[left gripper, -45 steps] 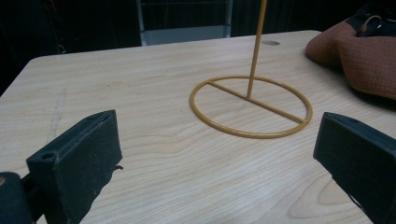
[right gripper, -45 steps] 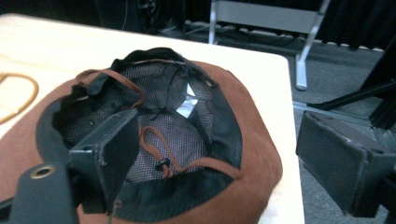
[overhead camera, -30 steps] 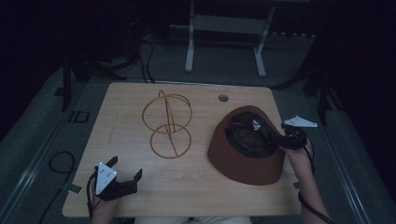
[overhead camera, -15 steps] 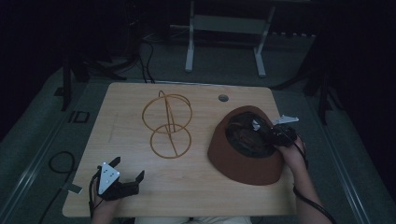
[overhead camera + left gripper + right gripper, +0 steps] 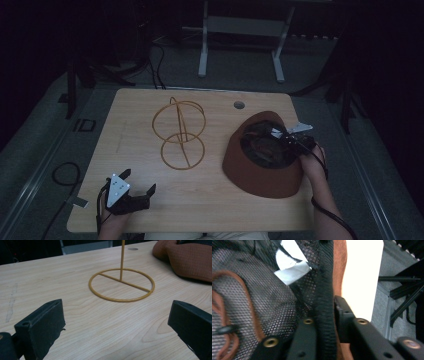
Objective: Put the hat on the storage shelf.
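Observation:
A brown hat point(image 5: 260, 176) lies crown down at the right of the wooden table point(image 5: 215, 195), with its dark mesh lining point(image 5: 262, 292) and a white label point(image 5: 292, 267) facing up. My right gripper point(image 5: 283, 136) reaches over the hat's right edge. Its jaws have just been closing and now pinch the black inner band point(image 5: 325, 290) of the hat; the right gripper point(image 5: 324, 323) is shut on it. A gold wire stand point(image 5: 180, 134) stands mid-table, its ring base point(image 5: 121, 285) ahead of my left gripper point(image 5: 117, 322). The left gripper point(image 5: 138, 180) rests open near the front left edge, with nothing between its jaws.
A round cable hole point(image 5: 239, 105) sits near the table's far edge. A white metal frame point(image 5: 240, 30) stands on the floor behind the table. A cable loop point(image 5: 62, 175) lies on the floor at the left. Part of the hat point(image 5: 185, 257) shows right of the stand.
My right gripper moved left and down onto the hat's right edge and closed on its inner band. The left gripper stayed in place.

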The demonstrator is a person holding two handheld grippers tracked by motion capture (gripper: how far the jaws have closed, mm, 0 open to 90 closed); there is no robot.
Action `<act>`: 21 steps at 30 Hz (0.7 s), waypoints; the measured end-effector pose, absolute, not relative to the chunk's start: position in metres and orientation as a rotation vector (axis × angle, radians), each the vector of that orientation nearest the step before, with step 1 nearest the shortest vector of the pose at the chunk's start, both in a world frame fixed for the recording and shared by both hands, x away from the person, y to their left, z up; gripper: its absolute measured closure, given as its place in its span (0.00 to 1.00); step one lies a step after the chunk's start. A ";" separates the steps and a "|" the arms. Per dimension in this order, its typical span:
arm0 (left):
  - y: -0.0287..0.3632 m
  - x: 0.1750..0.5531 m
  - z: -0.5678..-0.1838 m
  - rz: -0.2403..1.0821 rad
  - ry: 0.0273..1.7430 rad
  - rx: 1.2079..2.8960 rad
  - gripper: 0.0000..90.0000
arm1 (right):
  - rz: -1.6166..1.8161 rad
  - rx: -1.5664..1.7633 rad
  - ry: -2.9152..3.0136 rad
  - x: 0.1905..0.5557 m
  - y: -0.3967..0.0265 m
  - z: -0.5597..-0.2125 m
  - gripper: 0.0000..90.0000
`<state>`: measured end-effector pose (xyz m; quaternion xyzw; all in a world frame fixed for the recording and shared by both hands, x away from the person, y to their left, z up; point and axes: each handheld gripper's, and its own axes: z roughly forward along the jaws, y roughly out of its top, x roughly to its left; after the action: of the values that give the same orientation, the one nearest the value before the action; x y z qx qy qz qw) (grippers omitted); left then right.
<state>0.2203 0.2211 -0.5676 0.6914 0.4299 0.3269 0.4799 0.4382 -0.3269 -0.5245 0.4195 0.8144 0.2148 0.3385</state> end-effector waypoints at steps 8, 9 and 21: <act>0.222 0.221 -0.566 0.784 1.061 1.678 0.01 | 0.772 1.156 2.104 0.425 -0.334 -0.500 0.95; 0.222 0.221 -0.566 0.788 1.066 1.676 0.01 | 0.802 1.164 2.092 0.423 -0.334 -0.497 0.95; 0.220 0.221 -0.539 0.749 1.046 1.686 0.01 | 1.046 1.165 2.041 0.392 -0.336 -0.452 0.95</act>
<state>0.2212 0.2199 -0.5387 0.6935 0.4302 0.3084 0.4887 0.3920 -0.3360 -0.4521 0.4347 0.7614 0.3904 0.2810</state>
